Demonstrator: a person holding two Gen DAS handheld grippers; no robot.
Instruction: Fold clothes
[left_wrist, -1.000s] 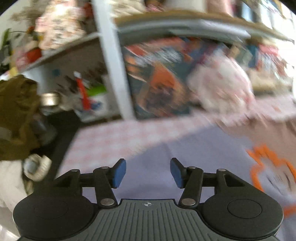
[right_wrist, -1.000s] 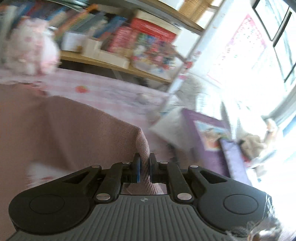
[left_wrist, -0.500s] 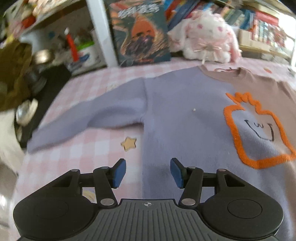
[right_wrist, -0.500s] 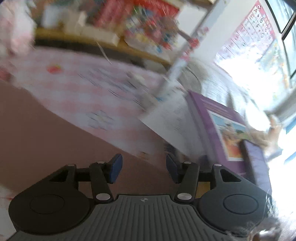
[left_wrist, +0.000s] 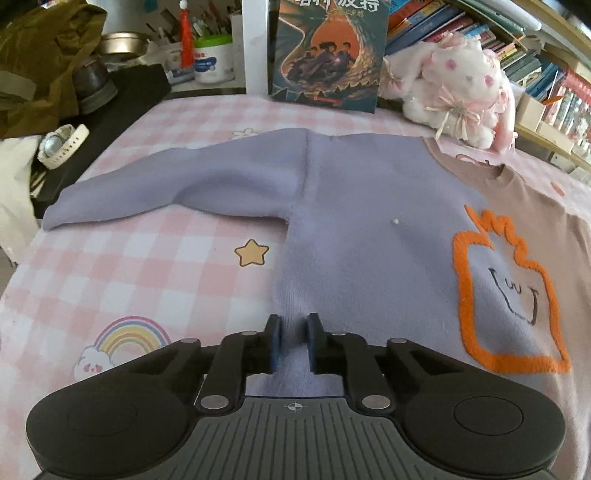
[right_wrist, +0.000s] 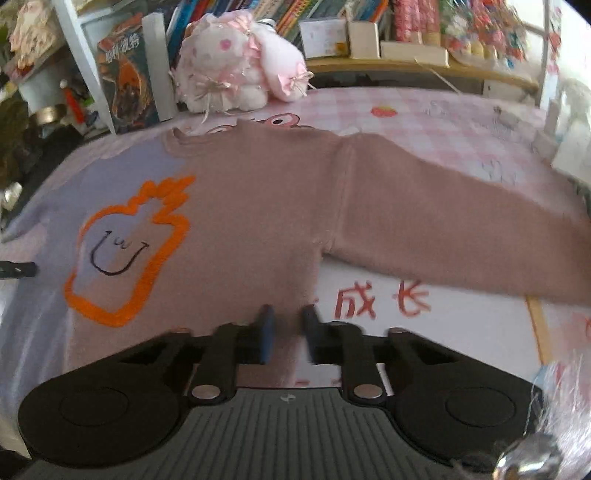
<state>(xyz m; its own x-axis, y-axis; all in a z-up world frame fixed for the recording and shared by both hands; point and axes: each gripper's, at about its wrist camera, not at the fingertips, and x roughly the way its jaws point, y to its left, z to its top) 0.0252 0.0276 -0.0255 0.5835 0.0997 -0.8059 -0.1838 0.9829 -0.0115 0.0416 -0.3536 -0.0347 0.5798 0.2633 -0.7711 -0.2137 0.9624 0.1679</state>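
**Now pinching both hem corners**

So I am starting the first fold: the sweater (left_wrist: 369, 229) is lying flat and face up on the checked cloth (left_wrist: 155, 266), sleeves spread out to either side, lilac half on my left, brown half on my right. My left gripper (left_wrist: 293, 338) has just been closing, and its jaws are now nipping the lilac hem at the near corner, with a ridge of knit between the pads. My right gripper (right_wrist: 286, 330) has likewise just been closing over the brown hem at the opposite corner; its fingers are blurred, but fabric is sitting between them and I am reading that as a grip.

Next, as I am judging it, both corners are needing to rise together and travel toward the collar, or I am first tucking the sleeves across the chest. Either way the lift is calling for even height on both sides so the knit is not skewing. The plush rabbit (left_wrist: 458, 85) and the book (left_wrist: 328, 51) are standing just beyond the collar, so I am keeping the carry short of them
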